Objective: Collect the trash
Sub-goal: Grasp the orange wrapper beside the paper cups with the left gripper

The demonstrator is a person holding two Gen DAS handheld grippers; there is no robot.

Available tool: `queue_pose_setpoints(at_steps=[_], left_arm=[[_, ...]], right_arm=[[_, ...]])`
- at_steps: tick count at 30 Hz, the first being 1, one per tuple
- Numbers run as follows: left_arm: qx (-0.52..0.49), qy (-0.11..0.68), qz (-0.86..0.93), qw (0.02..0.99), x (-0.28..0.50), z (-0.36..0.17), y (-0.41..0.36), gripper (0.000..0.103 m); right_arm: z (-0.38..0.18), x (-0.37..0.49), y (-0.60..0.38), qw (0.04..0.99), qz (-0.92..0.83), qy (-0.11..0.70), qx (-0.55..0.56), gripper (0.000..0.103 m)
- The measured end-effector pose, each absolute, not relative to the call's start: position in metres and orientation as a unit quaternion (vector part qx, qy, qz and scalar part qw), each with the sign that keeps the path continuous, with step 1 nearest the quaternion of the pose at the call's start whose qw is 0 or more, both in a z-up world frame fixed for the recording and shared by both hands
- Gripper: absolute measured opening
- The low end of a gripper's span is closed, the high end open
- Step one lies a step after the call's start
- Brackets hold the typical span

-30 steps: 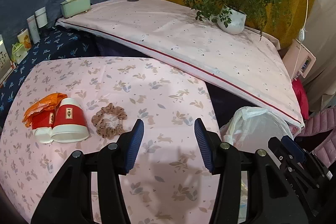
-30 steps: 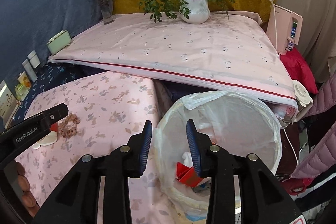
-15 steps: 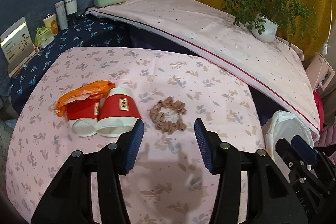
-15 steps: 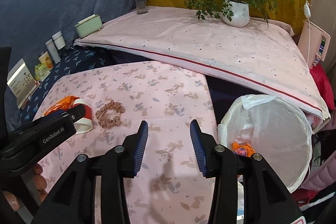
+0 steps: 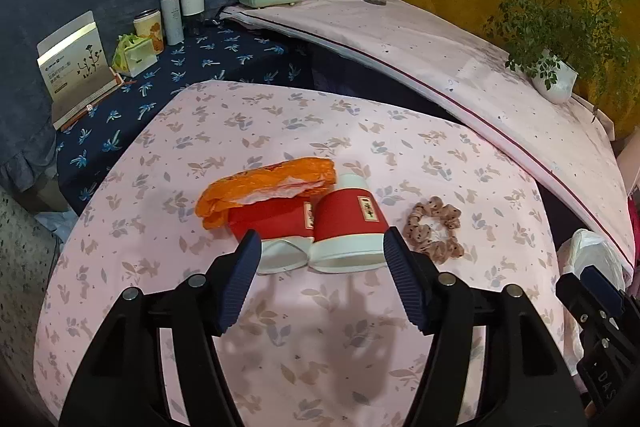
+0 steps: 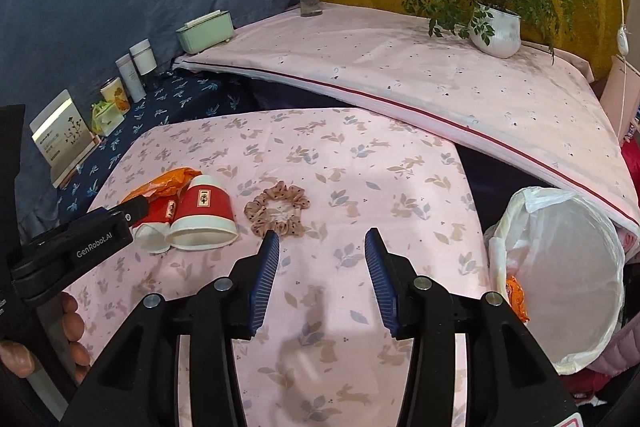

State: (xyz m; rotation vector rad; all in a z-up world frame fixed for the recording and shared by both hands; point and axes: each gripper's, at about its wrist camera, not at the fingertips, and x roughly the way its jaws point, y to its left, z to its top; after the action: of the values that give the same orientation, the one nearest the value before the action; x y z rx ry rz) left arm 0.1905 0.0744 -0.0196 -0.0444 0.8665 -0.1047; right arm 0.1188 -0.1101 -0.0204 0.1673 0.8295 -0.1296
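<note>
Red paper cups point(image 5: 348, 227), lying beside a crumpled orange plastic wrapper point(image 5: 260, 187), now sit between the left gripper point(image 5: 320, 259)'s released fingers; the right gripper point(image 6: 320, 259) is likewise spread.

Soft, even indoor light fills both views, without glare. Faint blurred shadows of the gripper arms fall on the pink tablecloth point(image 5: 304, 147) just ahead of the fingers. Focus is sharp across the tablecloth. Around it, fisheye distortion bends straight edges, and the corners vignette to black.
</note>
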Motion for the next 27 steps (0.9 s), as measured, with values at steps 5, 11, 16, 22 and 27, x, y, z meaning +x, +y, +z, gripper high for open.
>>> queue_pose_setpoints(at_steps=[5,11,16,22,27], left_arm=[[-0.020,0.420,-0.037,0.907,0.199,-0.022,0.100,0.062],[-0.014,0.425,-0.028,0.904,0.216,-0.032,0.123,0.064],[0.010,0.428,-0.032,0.903,0.234,-0.044,0.134,0.069],[0.017,0.449,-0.080,0.890,0.257,-0.063,0.137,0.069],[0.027,0.451,-0.100,0.887,0.264,-0.072,0.130,0.058]], right_arm=[[-0.027,0.131,-0.092,0.907,-0.054,0.410,0.080,0.049],[-0.033,0.148,-0.069,0.905,-0.040,0.416,0.076,0.049],[-0.042,0.166,-0.055,0.902,-0.034,0.424,0.071,0.049],[-0.053,0.186,-0.050,0.898,-0.038,0.432,0.070,0.049],[-0.063,0.198,-0.056,0.895,-0.052,0.437,0.075,0.049]])
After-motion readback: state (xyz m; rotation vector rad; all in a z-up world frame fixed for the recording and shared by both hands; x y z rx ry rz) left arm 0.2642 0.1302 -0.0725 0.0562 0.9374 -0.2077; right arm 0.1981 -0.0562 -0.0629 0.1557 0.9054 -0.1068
